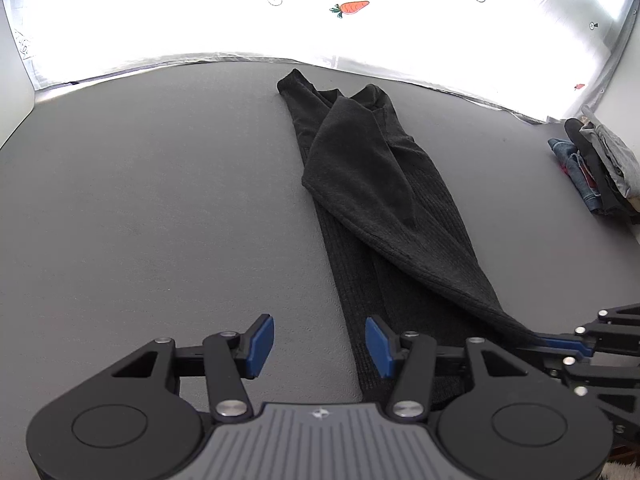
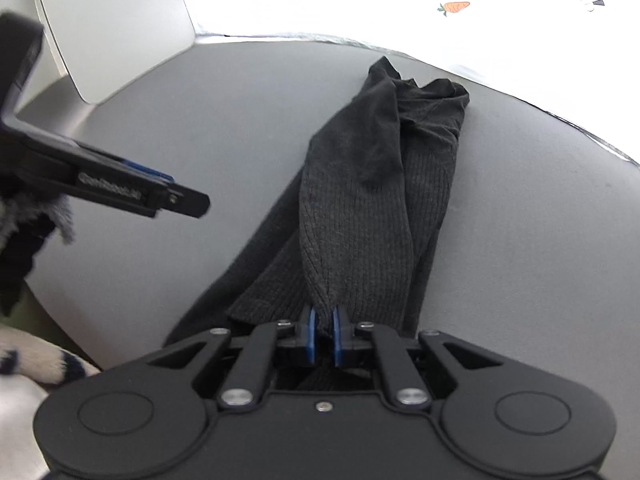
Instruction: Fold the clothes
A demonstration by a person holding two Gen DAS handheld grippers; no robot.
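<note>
While the left tongs (image 1: 319, 342) hang with their blue pads set wide apart and nothing between them, the right tongs (image 2: 324, 334) are clamped on the near end of a dark ribbed garment (image 2: 372, 200). That pinched fold rises off the rest of the cloth, which lies stretched lengthwise away from both cameras on the grey tabletop (image 1: 160, 200). From the left wrist view, the left tongs hover over the bare surface beside the garment's near left edge, one pad just above the cloth.

No container shows in either view. At the far right edge of the tabletop sits a loose pile of other clothes (image 1: 600, 164), denim and grey among them, partly cut off by the frame.

The garment's near end is hidden behind the tong bodies, so its hem cannot be made out. Fuzzy cream and dark fabric at the lower left of the right wrist view is too cropped to identify.

Beyond the tabletop hangs a bright, overexposed white sheet printed with carrots (image 1: 350, 7).
</note>
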